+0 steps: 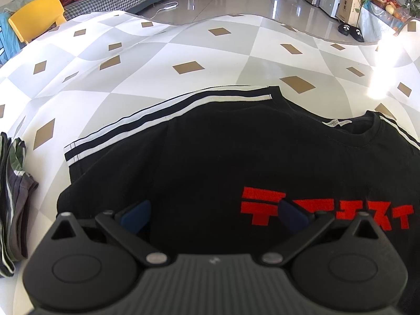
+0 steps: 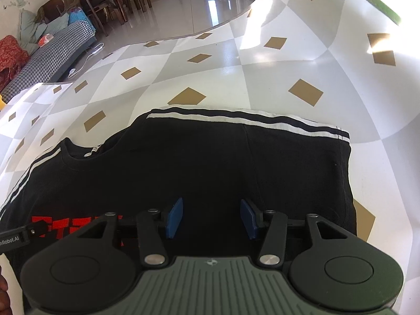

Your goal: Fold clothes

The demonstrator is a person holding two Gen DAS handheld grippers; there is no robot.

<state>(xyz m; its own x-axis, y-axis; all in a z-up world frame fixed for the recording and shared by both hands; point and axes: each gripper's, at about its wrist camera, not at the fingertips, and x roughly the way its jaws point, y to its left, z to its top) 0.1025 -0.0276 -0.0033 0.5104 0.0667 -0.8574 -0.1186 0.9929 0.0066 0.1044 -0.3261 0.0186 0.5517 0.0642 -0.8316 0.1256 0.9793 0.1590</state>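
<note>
A black T-shirt (image 1: 210, 157) with red print and white-striped sleeves lies flat, front up, on the checkered tablecloth (image 1: 157, 52). Its collar points away from me. My left gripper (image 1: 215, 215) is open and empty, hovering over the shirt's left chest, near the red print (image 1: 315, 210). In the right wrist view the same shirt (image 2: 210, 162) fills the lower frame, its right sleeve (image 2: 288, 128) spread out. My right gripper (image 2: 212, 218) is open and empty over the shirt's right side.
A stack of folded striped clothes (image 1: 13, 197) lies at the left table edge. A yellow chair (image 1: 36, 18) stands beyond the far left corner. The table's far edge (image 1: 236, 17) drops to a tiled floor with a sofa (image 2: 52, 50).
</note>
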